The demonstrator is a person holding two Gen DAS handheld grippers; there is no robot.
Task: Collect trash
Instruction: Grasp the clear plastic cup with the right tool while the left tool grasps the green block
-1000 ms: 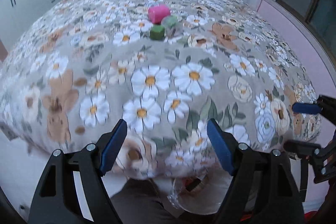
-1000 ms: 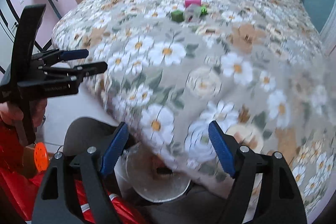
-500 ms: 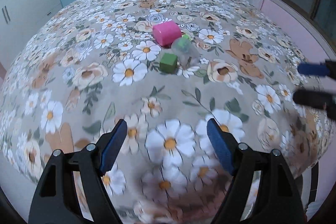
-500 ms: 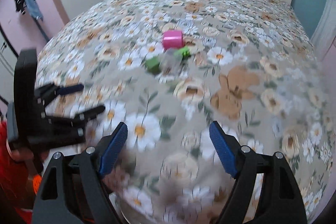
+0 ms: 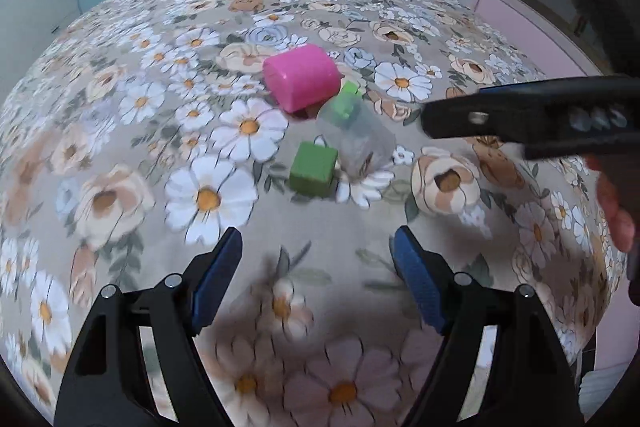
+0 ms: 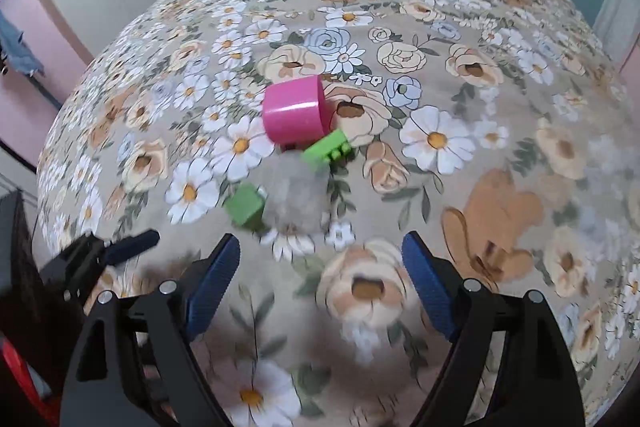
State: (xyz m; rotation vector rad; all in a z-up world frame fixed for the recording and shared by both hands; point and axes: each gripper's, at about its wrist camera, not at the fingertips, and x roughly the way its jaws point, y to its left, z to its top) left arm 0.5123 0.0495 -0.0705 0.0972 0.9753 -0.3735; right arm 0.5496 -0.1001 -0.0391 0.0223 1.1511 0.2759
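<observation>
Left wrist view: both tools empty over the bed

Left tool (image 5: pixel 318 259) wide, nothing between its pads. Right tool (image 6: pixel 320 263) wide and opening, also empty. Pink cup (image 5: pixel 302 83), clear cup (image 5: pixel 358 139), green cube (image 5: pixel 313 169) and green brick (image 6: pixel 328 146) lie clustered mid-bed (image 5: pixel 120 107), ahead of both tools, untouched.

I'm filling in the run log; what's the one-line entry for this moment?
phase: approach | left tongs: open, empty | right tongs: opening, empty | targets on bedspread: pink container, green cube, clear cup
</observation>
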